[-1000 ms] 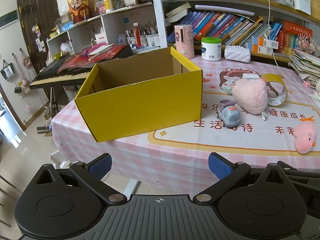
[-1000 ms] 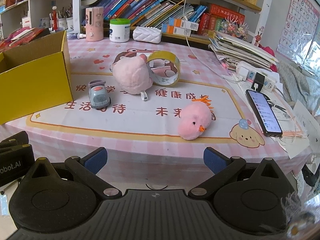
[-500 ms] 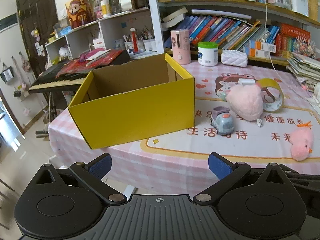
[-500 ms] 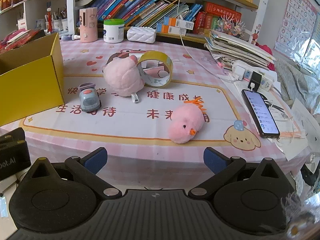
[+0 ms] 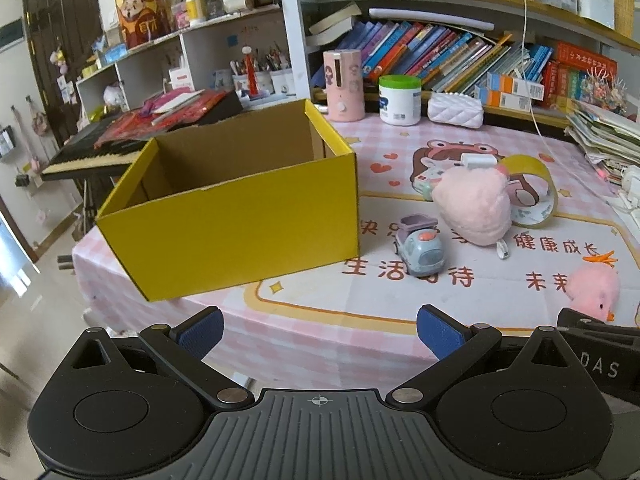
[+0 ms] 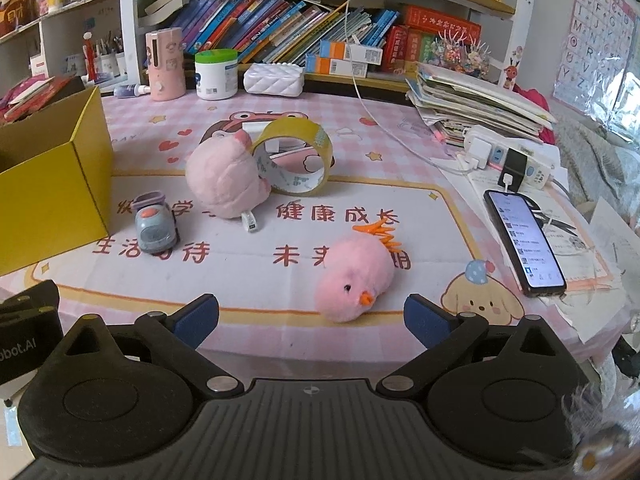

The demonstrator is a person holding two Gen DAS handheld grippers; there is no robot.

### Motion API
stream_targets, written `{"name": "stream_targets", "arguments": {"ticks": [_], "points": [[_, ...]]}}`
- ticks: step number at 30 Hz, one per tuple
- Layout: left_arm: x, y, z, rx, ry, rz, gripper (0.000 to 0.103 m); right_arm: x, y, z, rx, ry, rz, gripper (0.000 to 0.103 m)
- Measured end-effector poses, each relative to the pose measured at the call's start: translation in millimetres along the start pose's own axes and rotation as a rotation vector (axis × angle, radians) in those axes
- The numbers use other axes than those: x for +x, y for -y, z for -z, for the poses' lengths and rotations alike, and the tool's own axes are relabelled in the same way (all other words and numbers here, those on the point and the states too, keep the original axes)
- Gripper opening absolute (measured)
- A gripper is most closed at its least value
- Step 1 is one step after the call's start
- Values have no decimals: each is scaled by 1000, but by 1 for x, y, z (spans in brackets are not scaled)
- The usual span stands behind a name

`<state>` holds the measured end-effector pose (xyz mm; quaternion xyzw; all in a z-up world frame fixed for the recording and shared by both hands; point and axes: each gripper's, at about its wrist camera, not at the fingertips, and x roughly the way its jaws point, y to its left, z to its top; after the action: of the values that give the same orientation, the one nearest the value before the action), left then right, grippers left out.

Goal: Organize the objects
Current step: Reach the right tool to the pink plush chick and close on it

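Approach: both my tools, left (image 5: 318, 330) and right (image 6: 311, 317), spread and empty, have closed on the bench (image 6: 400, 148), the right now nearest the chick (image 6: 354, 280); box (image 5: 240, 216) still empty, nothing sorted yet.

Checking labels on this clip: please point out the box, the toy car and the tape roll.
box (image 5: 240, 232), left wrist view, yellow front wall.
toy car (image 6: 154, 229), right wrist view, its roof.
tape roll (image 6: 298, 184), right wrist view, lower band.

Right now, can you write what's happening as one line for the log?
left gripper: open, empty | right gripper: open, facing chick | box: looks empty | car, tape: on table
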<state>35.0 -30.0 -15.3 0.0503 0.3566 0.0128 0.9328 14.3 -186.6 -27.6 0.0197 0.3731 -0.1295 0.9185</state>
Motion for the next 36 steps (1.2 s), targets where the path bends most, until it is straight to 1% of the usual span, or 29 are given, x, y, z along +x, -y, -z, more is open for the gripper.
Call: {"name": "stream_targets", "arguments": {"ticks": [2,6,7,11,18,21,25,26,28,32,34,36], "points": [[4,3,-2,-9,-5,3,103,6,4,-4,5,-5,-5,96],[11,8,-6,-29,-16,-2,103,20,13,-13,28,-29,3,95],[12,9,-8,-47,-21,-18,103,24,15,-14,36,-35,4,94],[20,13,-12,-63,-33,-20,103,43,25,-23,68,-65,6,90],[33,26,-22,-73,-45,-38,103,80,34,-36,69,-127,-35,84],[40,32,-25,-81,-56,-52,103,97,37,-41,66,-163,-49,79],[47,38,-29,-99,-70,-66,103,118,41,-47,54,-204,-64,62],[50,40,-30,-103,-73,-69,103,122,42,-47,47,-214,-67,53],[53,43,-30,-113,-82,-68,103,130,44,-49,40,-234,-92,49],[59,53,-33,-117,-93,-61,103,134,47,-54,11,-220,-168,47],[61,58,-35,-113,-90,-56,103,132,48,-59,1,-192,-195,46],[61,63,-37,-111,-85,-52,103,127,52,-66,1,-141,-227,46]]}}
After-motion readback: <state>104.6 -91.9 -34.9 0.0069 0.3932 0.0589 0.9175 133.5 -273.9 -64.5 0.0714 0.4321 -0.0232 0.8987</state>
